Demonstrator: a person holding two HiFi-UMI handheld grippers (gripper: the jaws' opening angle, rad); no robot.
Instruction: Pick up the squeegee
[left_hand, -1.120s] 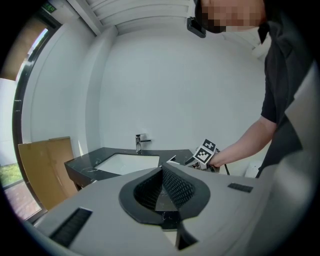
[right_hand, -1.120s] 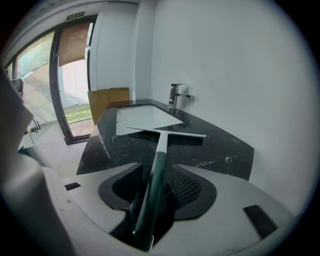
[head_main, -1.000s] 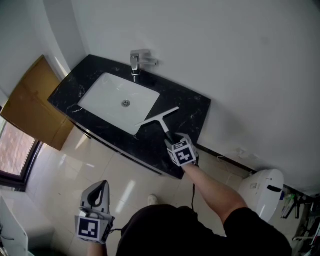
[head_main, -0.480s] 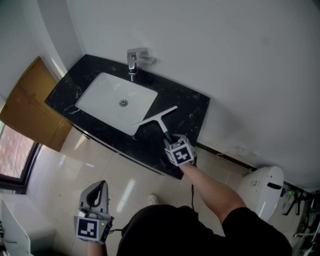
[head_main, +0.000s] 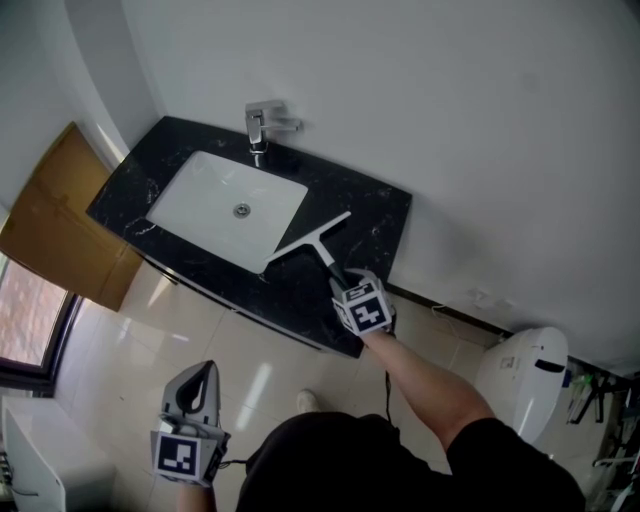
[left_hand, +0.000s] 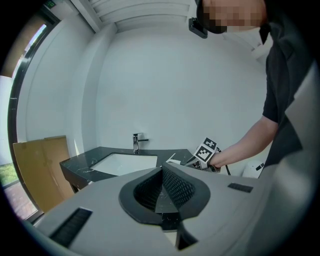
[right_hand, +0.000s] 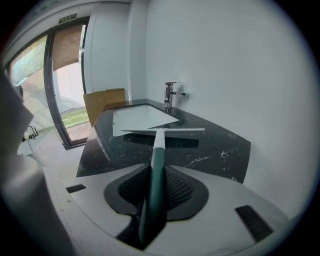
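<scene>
white-bladed, dark-handled squeegee (head_main: 320, 246) flat on black marble countertop (head_main: 372, 212), frame centre. right gripper (head_main: 346, 283) jaws closing on handle, pads already against it. left gripper (head_main: 203, 370) lower left, jaws together, empty. grasp nearly set; lift not yet done.

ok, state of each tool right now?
Left tool: shut, empty.
Right tool: jaws closing on the squeegee handle, pads touching it.

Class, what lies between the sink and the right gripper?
The squeegee, on the counter, handle between the closing jaws of the right gripper; head view shows it.
</scene>
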